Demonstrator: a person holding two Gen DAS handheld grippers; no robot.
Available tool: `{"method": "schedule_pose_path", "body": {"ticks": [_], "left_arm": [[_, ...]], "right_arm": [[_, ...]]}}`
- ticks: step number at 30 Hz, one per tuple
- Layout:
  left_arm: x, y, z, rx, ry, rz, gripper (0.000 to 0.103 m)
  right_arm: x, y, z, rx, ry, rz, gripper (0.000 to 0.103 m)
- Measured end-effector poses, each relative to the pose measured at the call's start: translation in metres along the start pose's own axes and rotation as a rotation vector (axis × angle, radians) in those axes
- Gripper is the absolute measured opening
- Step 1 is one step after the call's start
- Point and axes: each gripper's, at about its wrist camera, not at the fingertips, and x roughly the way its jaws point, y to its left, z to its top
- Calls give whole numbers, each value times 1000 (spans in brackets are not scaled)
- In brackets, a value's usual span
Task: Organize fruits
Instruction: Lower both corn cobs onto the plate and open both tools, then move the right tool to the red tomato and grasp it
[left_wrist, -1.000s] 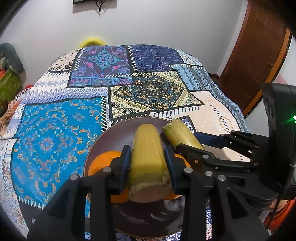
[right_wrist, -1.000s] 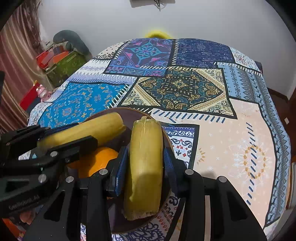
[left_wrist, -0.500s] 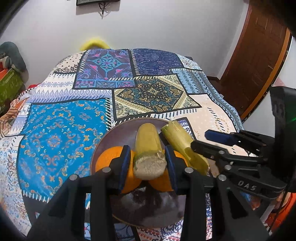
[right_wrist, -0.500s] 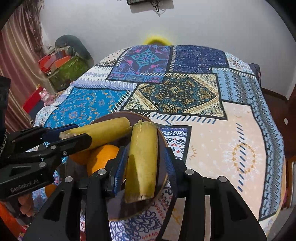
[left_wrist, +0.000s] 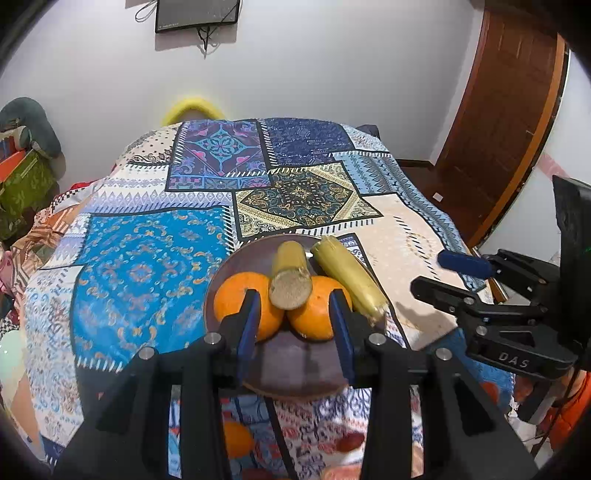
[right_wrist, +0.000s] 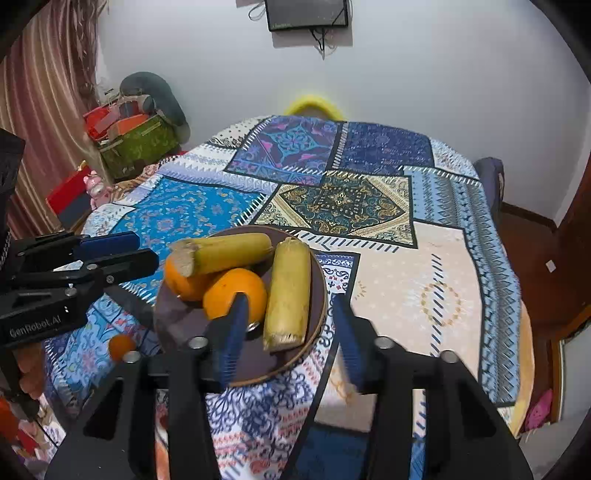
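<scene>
— What differs from a second ago?
— Both corn pieces are released. The left gripper (left_wrist: 295, 317) and right gripper (right_wrist: 291, 332) have drawn back, both spread and empty; the right one's jaws have just been opening.
— Count?
— Two corn pieces (right_wrist: 288, 291) and two oranges (left_wrist: 245, 306) on the brown plate (right_wrist: 177, 325), which rests on the table (left_wrist: 147, 266).

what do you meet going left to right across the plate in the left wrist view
left orange → cut corn piece resting on the oranges → right orange → second corn piece by the plate's right rim
</scene>
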Motion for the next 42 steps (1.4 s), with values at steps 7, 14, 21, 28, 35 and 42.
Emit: {"method": "schedule_pose_path", "body": {"ticks": [7, 14, 21, 28, 35, 42], "left_arm": [[-37, 1, -24, 25, -6, 32, 48], [-58, 12, -56, 14, 39, 42, 50], [-73, 20, -84, 7, 63, 53, 55], [-77, 30, -114, -6, 124, 60, 57], [-62, 37, -144, -46, 219, 21, 59], [-46, 18, -154, 11, 242, 12, 58]], "right_arm": [[-40, 7, -16, -17, -37, -30, 58], [-67, 3, -42, -8, -21, -59, 64], [-85, -11, -78, 45, 11, -88, 64], [-85, -28, -116, 90, 75, -138, 64], [-76, -40, -150, 148, 137, -137, 64], [-61, -48, -174, 218, 189, -94, 64]]}}
